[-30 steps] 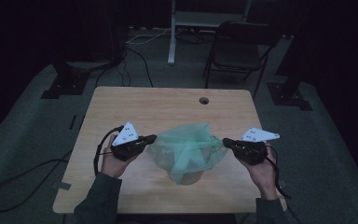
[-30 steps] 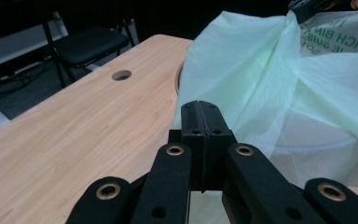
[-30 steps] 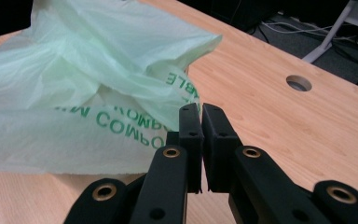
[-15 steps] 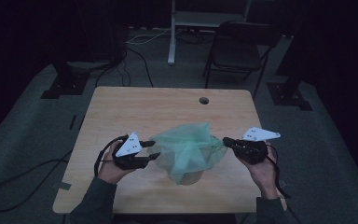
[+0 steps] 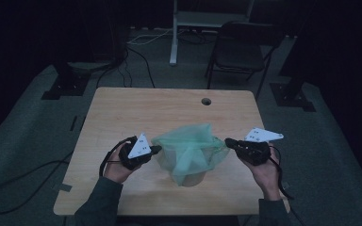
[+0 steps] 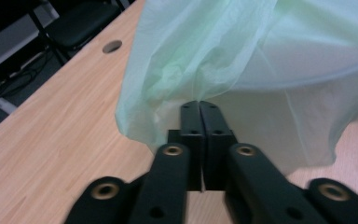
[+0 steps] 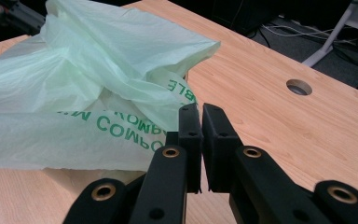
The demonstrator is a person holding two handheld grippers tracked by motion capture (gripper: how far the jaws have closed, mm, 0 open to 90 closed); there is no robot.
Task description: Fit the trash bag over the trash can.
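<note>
bag (image 5: 191, 150) is draped over a pale container at table (image 5: 122, 108) centre | left gripper (image 5: 156, 149) at 9 o'clock is clamped on its film, having just closed | right gripper (image 5: 228, 141) at 3 o'clock is pinched on its edge

We find the bag (image 5: 191, 148) draped over a container (image 5: 188, 178) near the desk's (image 5: 122, 108) front edge. The left hand-held gripper (image 5: 156, 149) sits at its left side, the right hand-held gripper (image 5: 228, 141) at its right, apparently touching it. A chair (image 5: 238, 52) stands behind the desk.
</note>
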